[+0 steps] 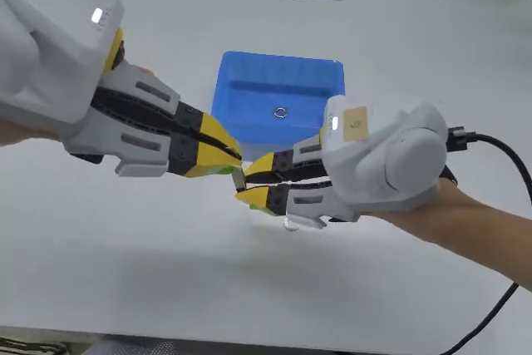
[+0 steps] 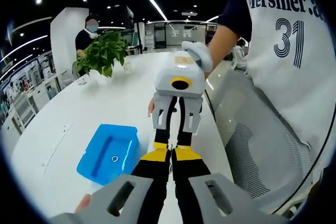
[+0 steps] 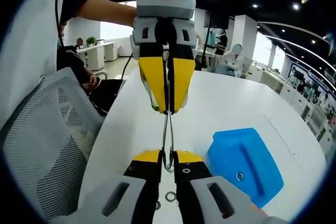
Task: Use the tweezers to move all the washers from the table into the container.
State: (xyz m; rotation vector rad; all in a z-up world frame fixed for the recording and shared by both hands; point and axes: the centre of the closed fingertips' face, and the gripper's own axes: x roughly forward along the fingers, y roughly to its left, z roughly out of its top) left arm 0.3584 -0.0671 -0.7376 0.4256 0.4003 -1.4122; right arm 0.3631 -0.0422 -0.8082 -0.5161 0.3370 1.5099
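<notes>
Both grippers meet tip to tip above the white table (image 1: pixel 125 255), just in front of the blue container (image 1: pixel 249 97). The right gripper view shows the right gripper (image 3: pixel 168 157) with its yellow-tipped jaws drawn together on one end of the metal tweezers (image 3: pixel 167 135). The left gripper (image 3: pixel 167 109) faces it with its jaws pinched on the other end, so the tool spans the short gap between them. Which end carries the tweezer tips cannot be told. One washer in the container (image 1: pixel 280 111) lies on its floor. Two washers on the table (image 3: pixel 170 196) lie side by side directly beneath the right gripper, near the container. Assessment: the step in hand appears to be a handover or re-seating of the tweezers between the two grippers, with the transfer work only just begun. The next move calls for one gripper to let go, leaving the tool held firmly with its tips free. The tips must then be lowered squarely onto a table washer without the tweezers twisting in the jaws.
</notes>
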